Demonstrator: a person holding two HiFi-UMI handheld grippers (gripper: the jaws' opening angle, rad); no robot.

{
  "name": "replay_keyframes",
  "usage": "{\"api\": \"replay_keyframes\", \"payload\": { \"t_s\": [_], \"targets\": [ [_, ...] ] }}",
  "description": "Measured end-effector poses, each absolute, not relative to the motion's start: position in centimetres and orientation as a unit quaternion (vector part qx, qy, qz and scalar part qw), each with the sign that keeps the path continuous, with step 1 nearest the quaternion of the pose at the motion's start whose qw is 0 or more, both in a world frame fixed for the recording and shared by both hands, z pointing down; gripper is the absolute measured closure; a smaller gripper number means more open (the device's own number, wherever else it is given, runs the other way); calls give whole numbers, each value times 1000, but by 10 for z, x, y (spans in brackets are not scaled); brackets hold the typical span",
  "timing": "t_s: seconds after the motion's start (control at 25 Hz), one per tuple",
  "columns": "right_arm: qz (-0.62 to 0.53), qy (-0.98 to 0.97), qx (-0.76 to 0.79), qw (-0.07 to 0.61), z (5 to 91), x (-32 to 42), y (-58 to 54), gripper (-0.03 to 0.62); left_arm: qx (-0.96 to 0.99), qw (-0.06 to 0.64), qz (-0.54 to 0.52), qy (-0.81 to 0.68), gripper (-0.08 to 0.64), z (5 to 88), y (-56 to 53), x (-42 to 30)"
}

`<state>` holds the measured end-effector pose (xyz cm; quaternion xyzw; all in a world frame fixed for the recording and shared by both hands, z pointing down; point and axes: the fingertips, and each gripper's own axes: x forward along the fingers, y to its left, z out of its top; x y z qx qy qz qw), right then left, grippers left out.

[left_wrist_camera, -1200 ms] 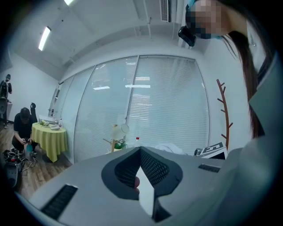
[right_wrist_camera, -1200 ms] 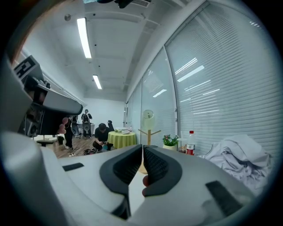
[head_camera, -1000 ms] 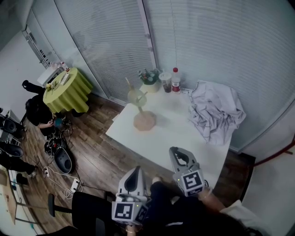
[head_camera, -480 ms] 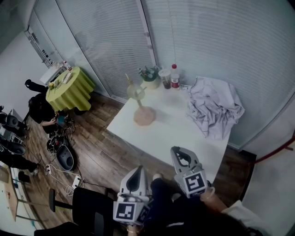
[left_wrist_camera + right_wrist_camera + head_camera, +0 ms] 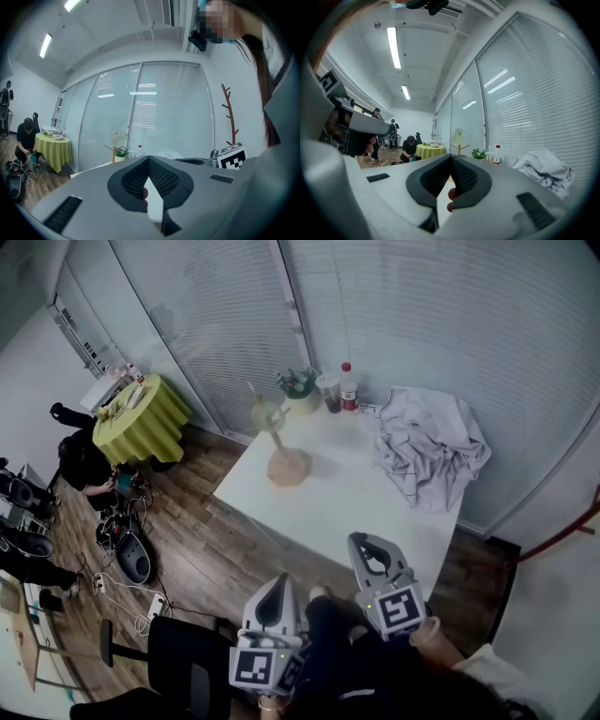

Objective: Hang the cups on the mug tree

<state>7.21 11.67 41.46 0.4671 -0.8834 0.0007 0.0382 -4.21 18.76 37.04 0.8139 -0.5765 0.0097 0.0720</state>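
Head view has the mug tree (image 5: 287, 468) standing upright near the far left corner of the white table (image 5: 356, 512), with one pale green cup (image 5: 265, 415) hanging on it up near the top. Can't make out which peg it's on from here, too small.

Just behind the tree, along the far edge, you've got a little potted plant (image 5: 298, 388), then a tumbler (image 5: 328, 390) with something dark in it, then a red-capped bottle (image 5: 349, 388), all in a row. A crumpled white cloth (image 5: 431, 451) takes up the far right part of the table.

Both your tools are well short of all that, down at the near side by your body. Your left gripper (image 5: 270, 601) is off the near left edge, over the wood floor, jaws clenched tip to tip with nothing in them. Your right gripper (image 5: 372, 557) sits over the table's near edge, same deal: jaws pressed together, empty.

Way off left there's a round table (image 5: 141, 420) with a green cover, and a person (image 5: 80, 465) crouched next to it.
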Motion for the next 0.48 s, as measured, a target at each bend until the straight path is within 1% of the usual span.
{"api": "replay_keyframes", "payload": {
  "t_s": [0.2, 0.36, 0.48],
  "targets": [
    [-5, -882, 471, 34, 409, 80, 123, 597, 819, 59, 18, -570, 560, 364, 187, -34],
    [-2, -878, 478, 26, 405, 88, 125, 597, 821, 74, 28, -566, 560, 366, 186, -27],
    [0, -875, 483, 29, 406, 93, 125, 597, 827, 70, 30, -558, 560, 364, 184, -19]
  ]
}}
